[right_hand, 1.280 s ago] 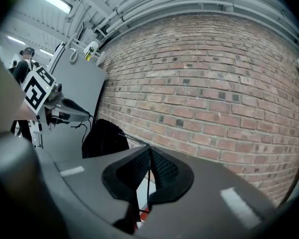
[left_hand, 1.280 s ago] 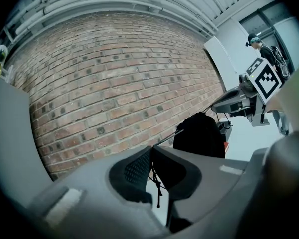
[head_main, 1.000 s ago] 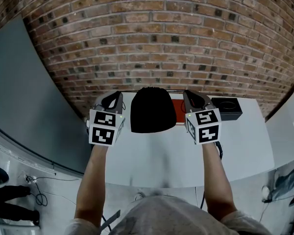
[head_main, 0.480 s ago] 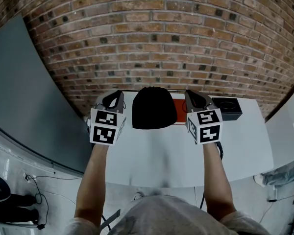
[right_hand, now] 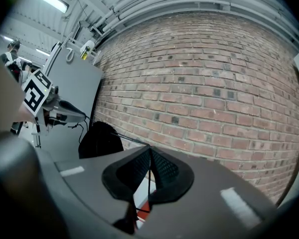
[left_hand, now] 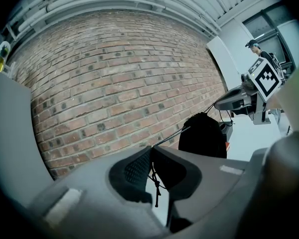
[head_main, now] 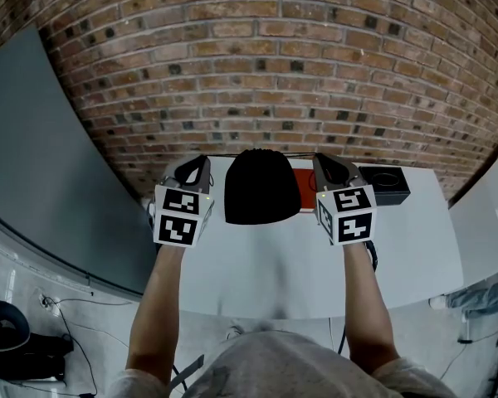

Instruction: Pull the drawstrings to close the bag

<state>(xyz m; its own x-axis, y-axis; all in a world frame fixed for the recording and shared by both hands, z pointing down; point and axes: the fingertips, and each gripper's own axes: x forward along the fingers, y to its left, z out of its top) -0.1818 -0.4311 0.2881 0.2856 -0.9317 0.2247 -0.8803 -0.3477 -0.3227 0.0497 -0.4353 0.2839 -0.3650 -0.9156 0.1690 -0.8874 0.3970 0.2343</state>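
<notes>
At the middle left of the head view, the left gripper (head_main: pixel 197 166) is held up just beside the bag. Its claw is pinched tight on the left drawstring (left_hand: pixel 172 137). The knotted end of the string is seen hanging down between the pads.

In the middle of the frame, the black bag (head_main: pixel 261 187) is stood on the white table (head_main: pixel 415 239), near its far edge. Its top looks bunched up, so the mouth is judged to be nearly shut. The strings are stretched in a straight line from the bag's top to each claw.

At the middle right, the right gripper (head_main: pixel 322 168) is held level with the left one. Its claw is squeezed shut on the right drawstring (right_hand: pixel 132 140). A red thing (head_main: pixel 300 191) and a black box (head_main: pixel 383 182) are seen to the right of the bag.

The pulling step is judged to be in hand and close to done. One last small pull outward may be needed, on both sides at once, so that the bag is not tipped over.
</notes>
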